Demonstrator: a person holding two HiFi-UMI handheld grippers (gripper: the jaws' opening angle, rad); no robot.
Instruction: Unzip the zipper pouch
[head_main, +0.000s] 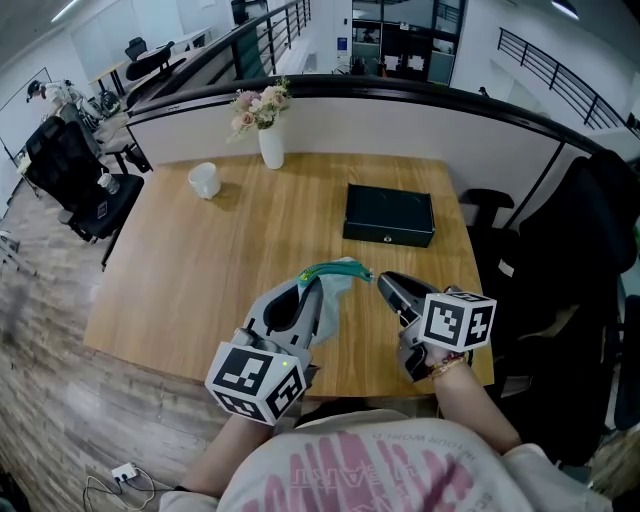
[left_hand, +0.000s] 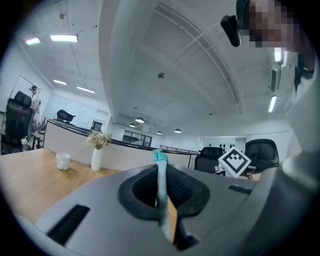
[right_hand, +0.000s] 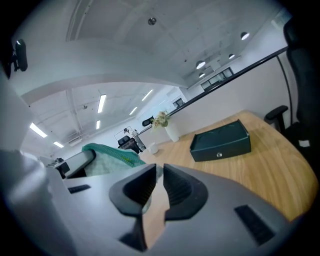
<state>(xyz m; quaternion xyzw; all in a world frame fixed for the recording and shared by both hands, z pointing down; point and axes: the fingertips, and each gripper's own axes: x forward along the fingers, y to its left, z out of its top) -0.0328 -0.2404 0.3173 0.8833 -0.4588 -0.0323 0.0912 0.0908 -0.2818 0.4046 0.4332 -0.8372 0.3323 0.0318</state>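
The zipper pouch (head_main: 338, 284) hangs clear of the worktop (head_main: 190, 270), one edge clamped in the left gripper (left_hand: 161, 191), whose jaws are pressed onto the fabric. Its teal zip edge runs across towards the right gripper (right_hand: 159, 187), which sits just beside that end with its jaws a narrow gap apart and nothing between them. The zip pull is probably at that near end, though I cannot make it out. Further back lies a dark box (head_main: 388, 215).
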